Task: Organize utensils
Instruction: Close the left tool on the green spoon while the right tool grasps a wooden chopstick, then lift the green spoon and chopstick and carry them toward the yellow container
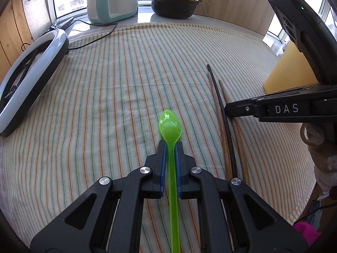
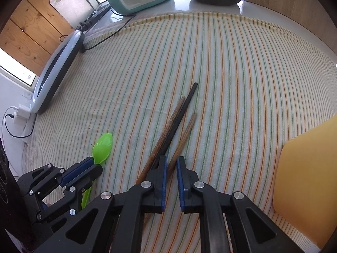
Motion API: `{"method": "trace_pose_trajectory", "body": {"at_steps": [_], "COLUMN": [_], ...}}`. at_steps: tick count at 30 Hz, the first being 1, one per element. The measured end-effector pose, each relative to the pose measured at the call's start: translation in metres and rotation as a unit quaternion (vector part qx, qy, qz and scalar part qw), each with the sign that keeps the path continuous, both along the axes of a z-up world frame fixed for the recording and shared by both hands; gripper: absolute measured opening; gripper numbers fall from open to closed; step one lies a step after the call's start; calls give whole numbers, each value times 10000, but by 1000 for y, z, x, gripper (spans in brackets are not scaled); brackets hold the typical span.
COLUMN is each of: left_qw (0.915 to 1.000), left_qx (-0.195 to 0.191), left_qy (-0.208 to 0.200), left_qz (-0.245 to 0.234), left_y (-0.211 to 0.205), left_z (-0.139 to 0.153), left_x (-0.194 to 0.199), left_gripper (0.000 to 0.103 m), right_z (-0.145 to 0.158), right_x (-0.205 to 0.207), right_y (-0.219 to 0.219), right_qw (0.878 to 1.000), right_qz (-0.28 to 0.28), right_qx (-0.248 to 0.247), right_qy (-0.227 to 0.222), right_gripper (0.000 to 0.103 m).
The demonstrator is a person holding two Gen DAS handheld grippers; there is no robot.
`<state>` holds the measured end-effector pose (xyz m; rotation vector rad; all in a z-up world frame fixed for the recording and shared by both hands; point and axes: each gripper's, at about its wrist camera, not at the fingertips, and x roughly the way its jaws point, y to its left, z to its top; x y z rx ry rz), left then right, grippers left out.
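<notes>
Left gripper (image 1: 170, 145) clenched on the green plastic spoon (image 1: 169, 124): both blue pads press the handle just behind the bowl, bowl sticking out forward, low over the striped cloth (image 1: 118, 80) around the middle of the counter, toward its near edge.

Right gripper (image 2: 172, 161) has its jaws narrowed around one brown wooden chopstick (image 2: 185, 136), which runs up between the pads. A small gap shows beside the stick, so can't tell if the pads actually press it. Jaws aren't wide.

Just left of that stick lie a black chopstick (image 2: 185, 107) and a second, darker brown chopstick (image 2: 166, 135). Both pass outside the left finger, flat on the cloth, side by side, fanning slightly apart at the far tips. The bundle sits right of the spoon, toward the counter's right side.

Yellow cutting board (image 2: 307, 181) at the right edge. Ring light (image 1: 31, 78) at the left edge. Teal-and-white appliance (image 1: 111, 0) and a dark pot with yellow lid (image 1: 174, 2) at the far edge, off the cloth.
</notes>
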<state>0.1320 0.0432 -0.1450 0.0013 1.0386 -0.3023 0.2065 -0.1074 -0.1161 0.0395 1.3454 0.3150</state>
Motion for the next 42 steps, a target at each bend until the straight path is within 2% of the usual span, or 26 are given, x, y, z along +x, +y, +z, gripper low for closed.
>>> {"method": "trace_pose_trajectory", "body": {"at_steps": [4,8,12,15,23,30,34,38,40,42], "left_qw": [10000,10000,9996,9991,9965,9927,9908,9903,9929,9968], "left_qx": [9,-2,-261,-377,-674,-931,-1004,-922,-698,-614], "left_qy": [1,-11,25,-31,-291,-613,-815,-999,-939,-512], "left_qz": [1,3,137,207,392,456,397,287,204,33], "left_y": [1,1,7,13,26,29,24,15,9,4], "left_z": [0,-1,0,7,35,68,88,103,101,86], "left_x": [0,-1,1,-2,-12,-19,-22,-25,-20,-10], "left_gripper": [7,7,6,6,5,5,5,5,5,5], "right_z": [0,-1,-1,2,38,75,92,104,106,108], "right_x": [-1,1,-2,-9,-39,-64,-76,-90,-93,-93], "right_y": [8,5,10,13,22,8,-6,-14,-19,-23], "right_qw": [9999,9999,9997,9995,9937,9840,9783,9714,9708,9712], "right_qz": [82,112,184,281,722,858,836,910,903,886], "right_qx": [-128,-54,-105,84,303,595,825,718,752,818], "right_qy": [-21,76,-76,-107,-799,-1442,-1705,-2073,-2092,-2053], "right_gripper": [11,8,6,4,3,3,3,3,3,3]}}
